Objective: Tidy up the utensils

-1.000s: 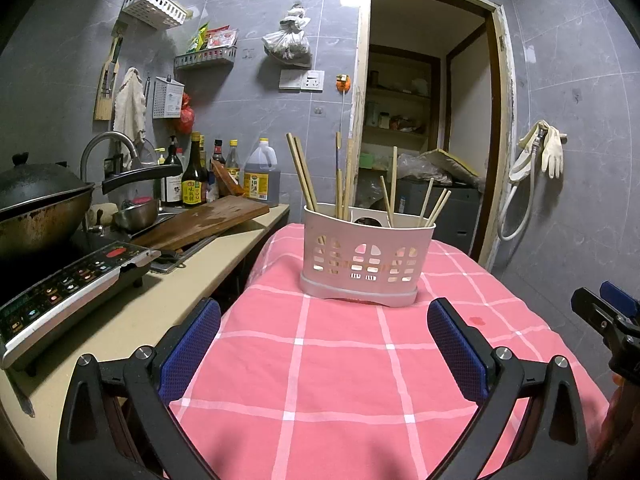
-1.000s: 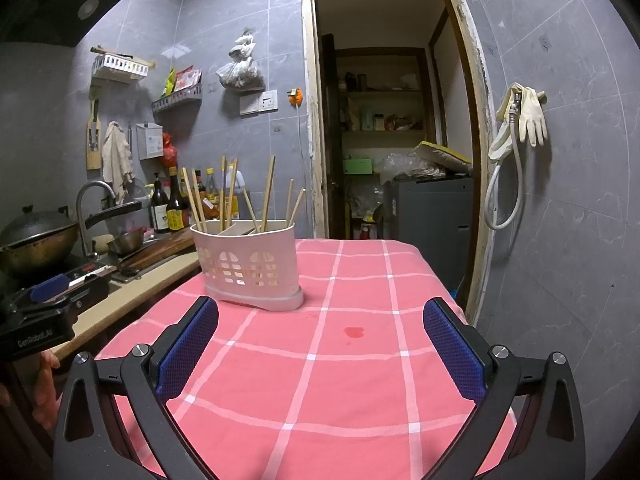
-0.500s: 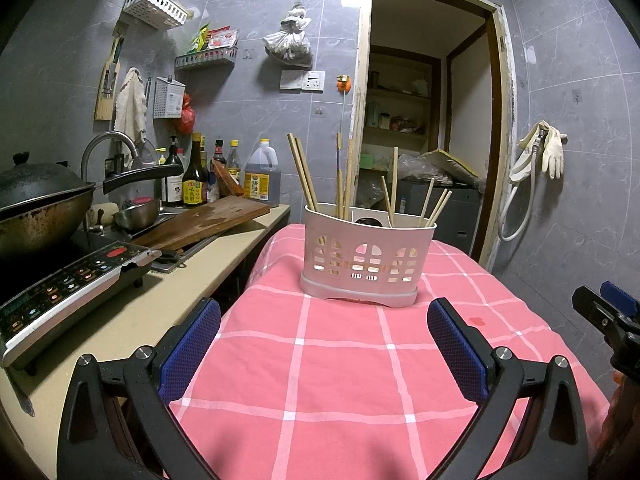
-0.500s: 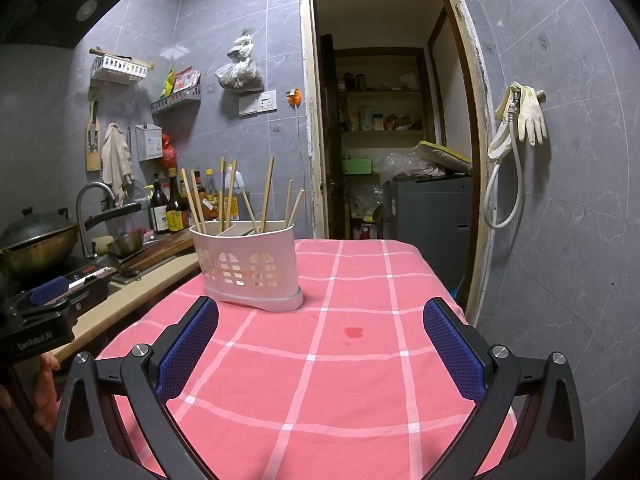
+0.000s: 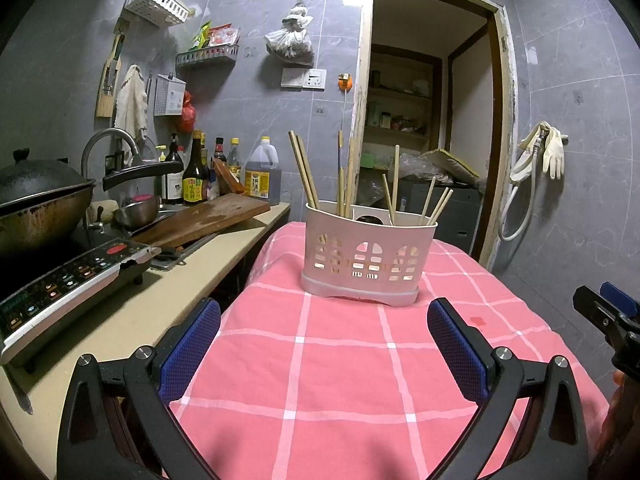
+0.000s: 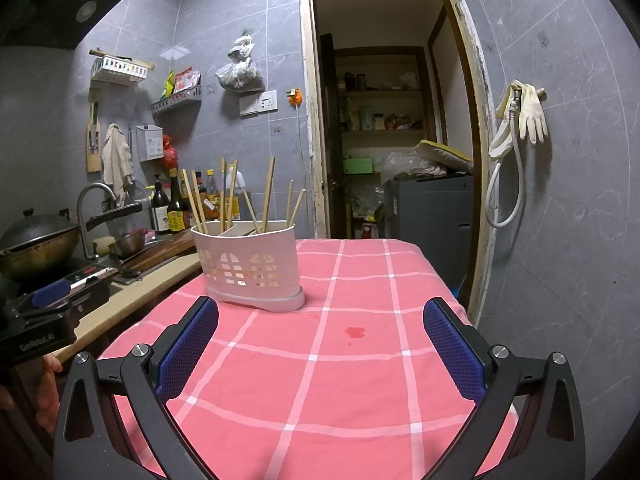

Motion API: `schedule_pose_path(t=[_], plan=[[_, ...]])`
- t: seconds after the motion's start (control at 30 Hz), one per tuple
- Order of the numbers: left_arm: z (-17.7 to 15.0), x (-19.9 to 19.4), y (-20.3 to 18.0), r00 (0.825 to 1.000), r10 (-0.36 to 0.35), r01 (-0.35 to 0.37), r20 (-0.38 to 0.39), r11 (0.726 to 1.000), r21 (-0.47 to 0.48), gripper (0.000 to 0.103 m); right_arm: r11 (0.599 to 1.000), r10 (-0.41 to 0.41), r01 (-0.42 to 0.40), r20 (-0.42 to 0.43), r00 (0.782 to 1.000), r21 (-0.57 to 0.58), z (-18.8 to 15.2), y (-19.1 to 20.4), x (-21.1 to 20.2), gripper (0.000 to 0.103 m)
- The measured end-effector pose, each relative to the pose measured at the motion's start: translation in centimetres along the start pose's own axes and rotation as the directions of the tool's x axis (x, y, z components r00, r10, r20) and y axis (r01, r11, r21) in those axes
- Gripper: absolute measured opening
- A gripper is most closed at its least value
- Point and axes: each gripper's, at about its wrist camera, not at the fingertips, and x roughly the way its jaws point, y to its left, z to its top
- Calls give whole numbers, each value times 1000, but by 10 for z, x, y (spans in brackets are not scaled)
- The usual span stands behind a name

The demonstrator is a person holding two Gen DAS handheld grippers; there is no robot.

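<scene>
On the pink checked tablecloth (image 5: 340,364) stands a white slotted utensil holder (image 5: 366,258), upright, with wooden chopsticks (image 5: 306,172) leaning out of its compartments at different angles. Both tools hover over the near part of the cloth, well short of the holder: the left gripper (image 5: 324,336) and the right gripper (image 6: 320,334) each have their blue-padded fingers spread wide with nothing between them. Beside the table, a counter (image 5: 132,312) carries an induction cooker (image 5: 68,280) and a wok (image 5: 40,204).

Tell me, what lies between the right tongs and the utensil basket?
Only bare pink checked cloth, as the right wrist view shows. A small red stain lies off to the right. The right tongs are open, short of the basket.
</scene>
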Motion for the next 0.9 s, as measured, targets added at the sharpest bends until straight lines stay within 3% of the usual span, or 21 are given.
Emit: schedule_pose_path(t=[0.9], plan=[[-6, 2, -10, 1000, -3, 3, 0, 1000, -8, 101, 1000, 0, 0, -6, 1000, 3, 0, 3, 0, 103]])
